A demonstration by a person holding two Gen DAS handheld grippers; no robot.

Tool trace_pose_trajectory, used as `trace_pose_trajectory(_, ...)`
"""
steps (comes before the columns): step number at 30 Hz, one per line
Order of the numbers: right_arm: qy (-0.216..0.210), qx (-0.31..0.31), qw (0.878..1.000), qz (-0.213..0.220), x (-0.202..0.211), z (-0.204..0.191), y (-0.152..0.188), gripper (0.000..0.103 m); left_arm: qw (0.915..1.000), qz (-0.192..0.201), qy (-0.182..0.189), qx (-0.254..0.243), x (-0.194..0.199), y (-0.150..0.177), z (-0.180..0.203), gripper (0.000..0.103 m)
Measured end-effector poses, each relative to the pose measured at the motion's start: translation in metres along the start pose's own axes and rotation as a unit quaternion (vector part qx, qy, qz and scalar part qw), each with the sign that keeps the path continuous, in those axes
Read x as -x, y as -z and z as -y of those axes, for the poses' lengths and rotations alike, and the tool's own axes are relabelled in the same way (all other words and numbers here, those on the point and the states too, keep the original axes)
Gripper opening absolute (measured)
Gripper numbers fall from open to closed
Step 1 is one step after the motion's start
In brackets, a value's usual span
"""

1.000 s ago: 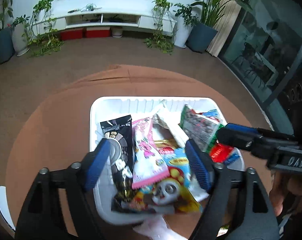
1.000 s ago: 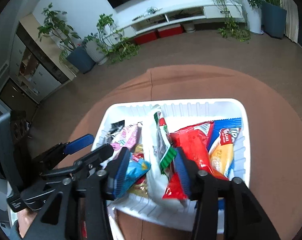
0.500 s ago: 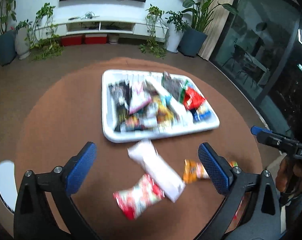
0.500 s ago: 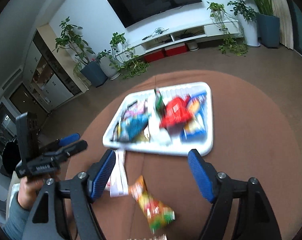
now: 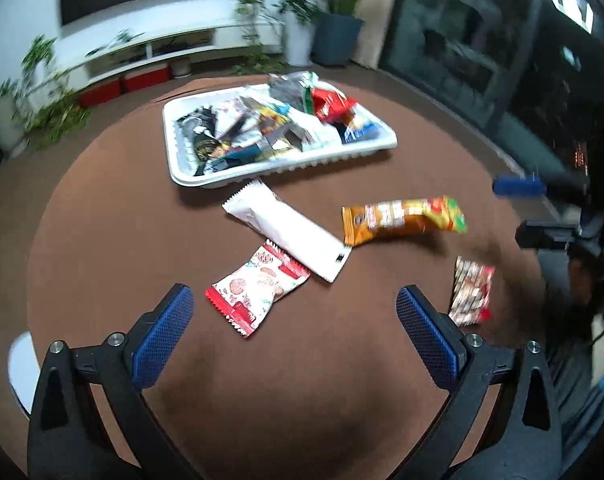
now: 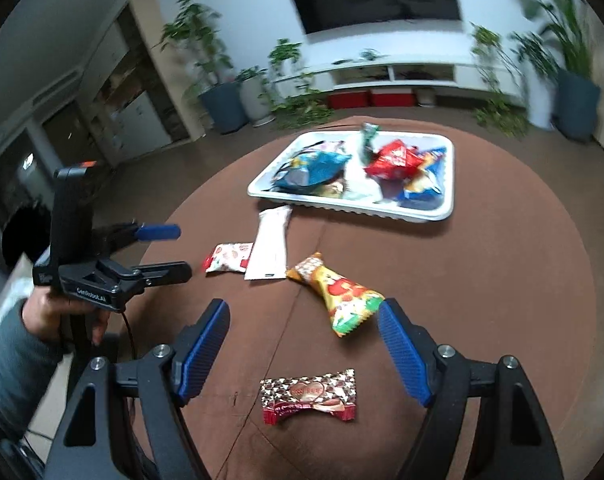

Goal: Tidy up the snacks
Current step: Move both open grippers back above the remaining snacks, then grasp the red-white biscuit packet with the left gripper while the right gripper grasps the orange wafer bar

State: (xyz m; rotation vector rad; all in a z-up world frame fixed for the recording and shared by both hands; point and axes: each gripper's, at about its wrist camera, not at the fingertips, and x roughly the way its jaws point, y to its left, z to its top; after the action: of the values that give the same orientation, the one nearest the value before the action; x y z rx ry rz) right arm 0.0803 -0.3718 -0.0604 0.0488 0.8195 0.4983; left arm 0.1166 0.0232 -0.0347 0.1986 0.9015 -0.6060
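Your left gripper [image 5: 294,336] stood wide open with nothing between its blue pads [image 5: 162,344], having opened further within the last second. Your right gripper [image 6: 302,354] was open too, jaws apart and empty, also after just opening.

Nearest the right gripper, just ahead of its pads [image 6: 402,354] and between them, lay a brown foil candy [image 6: 309,395] on the brown table [image 6: 482,300]. A little farther, toward the right pad, lay the orange packet [image 6: 338,290], tilted. Seen from the left gripper, that orange packet [image 5: 402,218] sat ahead and to the right, with the candy [image 5: 472,294] just outside the right pad.

Straight ahead of the left gripper, nearest its pads, lay the red-and-white packet [image 5: 258,292]. Beyond it, touching or overlapping its far corner, was the long white bar [image 5: 286,232], lying diagonally.

Farthest from both grippers sat the white tray [image 5: 286,162], piled with snacks [image 5: 262,128], well apart from either tool. Its near rim lay just beyond the white bar's far end.

In the right wrist view your left hand [image 6: 58,312] gripped the left tool's handle at the left.
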Motion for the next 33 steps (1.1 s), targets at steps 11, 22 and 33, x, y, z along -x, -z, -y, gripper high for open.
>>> trace_pose_trajectory(11, 0.011, 0.057, 0.997, -0.042, -0.023, -0.006, -0.003, 0.079, 0.9889, -0.075, -0.02, -0.126, -0.043, -0.019, -0.003, 0.102)
trace_pose_trajectory(22, 0.012, 0.075, 0.995, -0.057, -0.036, -0.005, -0.009, 0.079, 0.9805, -0.143, 0.029, -0.131, -0.076, -0.033, -0.024, 0.074)
trace_pose_trajectory(33, 0.008, 0.108, 0.99, -0.089, -0.057, -0.006, -0.018, 0.079, 0.9774, -0.166, 0.022, -0.129, -0.093, -0.038, -0.023, 0.043)
